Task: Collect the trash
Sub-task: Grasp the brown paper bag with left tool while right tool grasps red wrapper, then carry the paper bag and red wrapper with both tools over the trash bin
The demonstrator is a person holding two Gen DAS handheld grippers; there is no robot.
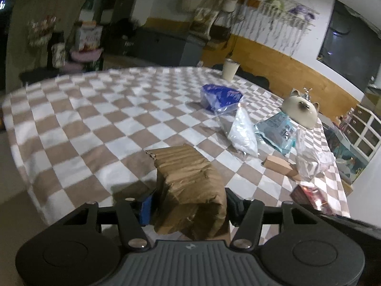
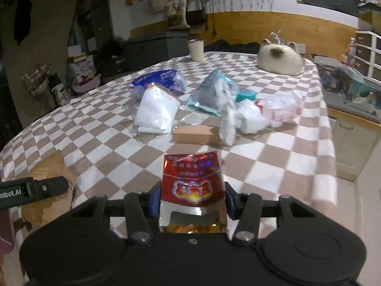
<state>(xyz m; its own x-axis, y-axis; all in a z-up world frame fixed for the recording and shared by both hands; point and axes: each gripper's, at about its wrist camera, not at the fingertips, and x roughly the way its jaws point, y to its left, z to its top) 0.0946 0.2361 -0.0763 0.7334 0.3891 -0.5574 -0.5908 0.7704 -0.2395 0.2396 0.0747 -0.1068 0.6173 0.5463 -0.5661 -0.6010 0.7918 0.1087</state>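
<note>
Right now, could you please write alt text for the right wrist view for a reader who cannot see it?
The right gripper clamps a red foil snack packet above a checkered tablecloth. Beyond lie a small cardboard box, plastic bags and wrappers, a cup and a cat-shaped ceramic.

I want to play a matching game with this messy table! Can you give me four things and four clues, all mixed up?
Things:
1. brown paper bag
2. red snack packet
3. cream cup
4. small cardboard box

Clues:
A. stands upright near the table's far edge
B. between the right tool's fingers
C. lies flat among the wrappers
D. between the left tool's fingers

Pairs: 1-D, 2-B, 3-A, 4-C
</note>
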